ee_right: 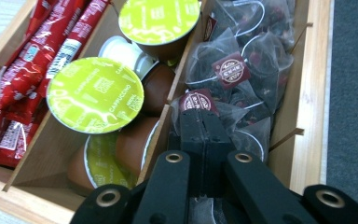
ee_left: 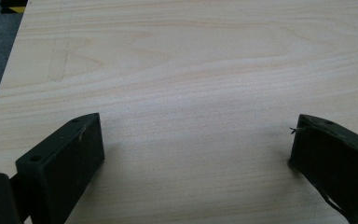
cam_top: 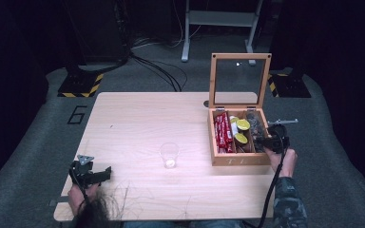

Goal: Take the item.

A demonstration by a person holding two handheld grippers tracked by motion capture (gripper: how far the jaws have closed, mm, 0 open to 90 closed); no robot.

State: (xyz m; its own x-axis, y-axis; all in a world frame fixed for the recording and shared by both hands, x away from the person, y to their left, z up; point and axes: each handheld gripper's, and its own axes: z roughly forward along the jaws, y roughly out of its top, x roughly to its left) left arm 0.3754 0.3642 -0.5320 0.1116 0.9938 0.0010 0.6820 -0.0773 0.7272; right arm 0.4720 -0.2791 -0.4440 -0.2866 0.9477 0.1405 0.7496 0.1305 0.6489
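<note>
High view: wooden box (cam_top: 240,159) stands lid-up at the desk's (cam_top: 138,118) right, a clear cup (cam_top: 169,155) mid-desk. Left gripper view: left gripper (ee_left: 196,144) spread over bare wood. Right gripper view: right gripper (ee_right: 204,122) pressed together on a tea bag (ee_right: 242,135) in the box's right compartment.

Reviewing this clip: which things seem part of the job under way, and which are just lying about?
Likely in play:
right hand-held gripper, jaws closed in the tea bags
wooden box, lid open
plastic cup, perhaps

Idle:
left hand-held gripper, open over bare table
capsules
red sachets
</note>
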